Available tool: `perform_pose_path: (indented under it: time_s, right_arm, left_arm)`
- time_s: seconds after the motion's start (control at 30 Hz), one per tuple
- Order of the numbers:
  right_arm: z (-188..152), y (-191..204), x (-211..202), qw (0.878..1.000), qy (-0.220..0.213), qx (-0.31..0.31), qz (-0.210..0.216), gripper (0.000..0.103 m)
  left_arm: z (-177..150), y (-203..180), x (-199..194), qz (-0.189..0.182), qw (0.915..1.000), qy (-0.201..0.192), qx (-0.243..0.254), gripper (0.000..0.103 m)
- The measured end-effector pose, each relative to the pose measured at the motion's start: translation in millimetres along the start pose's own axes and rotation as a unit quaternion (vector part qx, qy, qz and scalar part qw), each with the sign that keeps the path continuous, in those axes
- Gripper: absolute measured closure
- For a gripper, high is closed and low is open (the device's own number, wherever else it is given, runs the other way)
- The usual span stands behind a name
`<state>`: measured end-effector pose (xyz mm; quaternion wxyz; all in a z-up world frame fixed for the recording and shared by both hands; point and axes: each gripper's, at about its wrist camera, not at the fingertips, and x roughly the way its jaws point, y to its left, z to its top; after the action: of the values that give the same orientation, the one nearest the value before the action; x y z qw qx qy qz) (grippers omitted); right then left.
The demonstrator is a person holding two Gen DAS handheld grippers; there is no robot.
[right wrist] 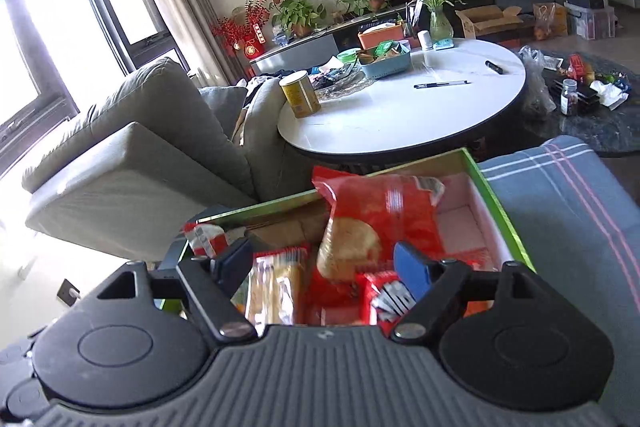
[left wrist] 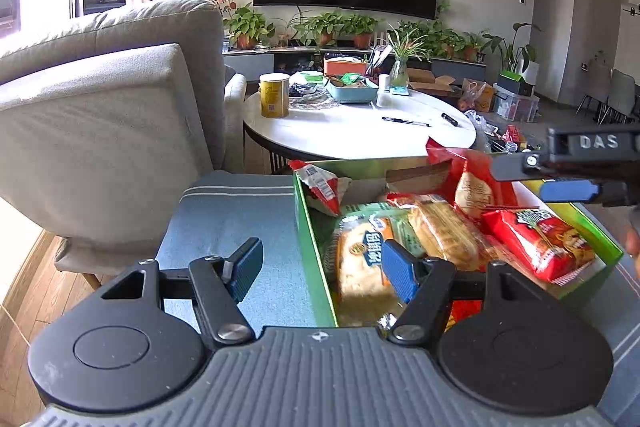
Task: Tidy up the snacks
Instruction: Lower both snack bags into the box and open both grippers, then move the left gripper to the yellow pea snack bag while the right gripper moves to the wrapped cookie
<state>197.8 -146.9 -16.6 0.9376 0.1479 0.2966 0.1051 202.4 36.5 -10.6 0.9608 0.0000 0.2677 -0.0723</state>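
Already the green box on the blue cushion is crowded: a green bread packet against its left wall, a red snack bag toward its right wall, a red bun bag propped upright mid-box. Both grippers hang with jaws apart, holding nothing; the left gripper straddles the left wall (one pad outside), the right gripper above the packets. Closing now could snag that wall, tipping the box. Free room lies at the far right corner.

Open tongs over green box, red snack packets inside
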Motion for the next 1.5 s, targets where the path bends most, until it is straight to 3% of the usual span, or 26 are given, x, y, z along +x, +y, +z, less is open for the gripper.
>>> perform_pose_path:
  time_s: [0.37, 0.7, 0.93, 1.1, 1.27, 1.4, 1.5]
  right_arm:
    - [-35.1, -13.0, -72.7, 1.000, -0.001, -0.025, 0.015, 0.025]
    - [-76.1, -22.9, -106.9, 0.999, 0.028, -0.028, 0.025, 0.025]
    - [-92.7, -22.7, -127.4, 0.999, 0.029, -0.030, 0.025, 0.025]
    - [-100.3, -23.8, -142.0, 0.999, 0.020, -0.030, 0.022, 0.025]
    - [-106.4, -22.0, -151.0, 0.999, 0.021, -0.032, 0.021, 0.025]
    - [-114.3, -18.2, -157.7, 0.998, 0.025, -0.047, 0.017, 0.025]
    - [-118.6, -19.3, -159.8, 0.998, 0.030, -0.049, 0.012, 0.025]
  left_arm:
    - [-22.7, -28.3, -58.7, -0.012, 0.9998, 0.006, 0.016, 0.039]
    - [-78.9, -59.0, -111.8, -0.075, 0.9939, 0.061, 0.054, 0.039]
    - [-112.8, -89.9, -143.5, -0.145, 0.9727, 0.087, 0.158, 0.038]
    - [-133.0, -112.1, -166.0, -0.169, 0.9448, 0.081, 0.269, 0.037]
    - [-142.2, -131.5, -168.9, -0.212, 0.9190, 0.080, 0.323, 0.027]
    - [-153.6, -145.6, -150.3, -0.202, 0.9145, 0.108, 0.334, 0.026]
    - [-150.5, -142.5, -141.9, -0.206, 0.9277, 0.114, 0.289, 0.027]
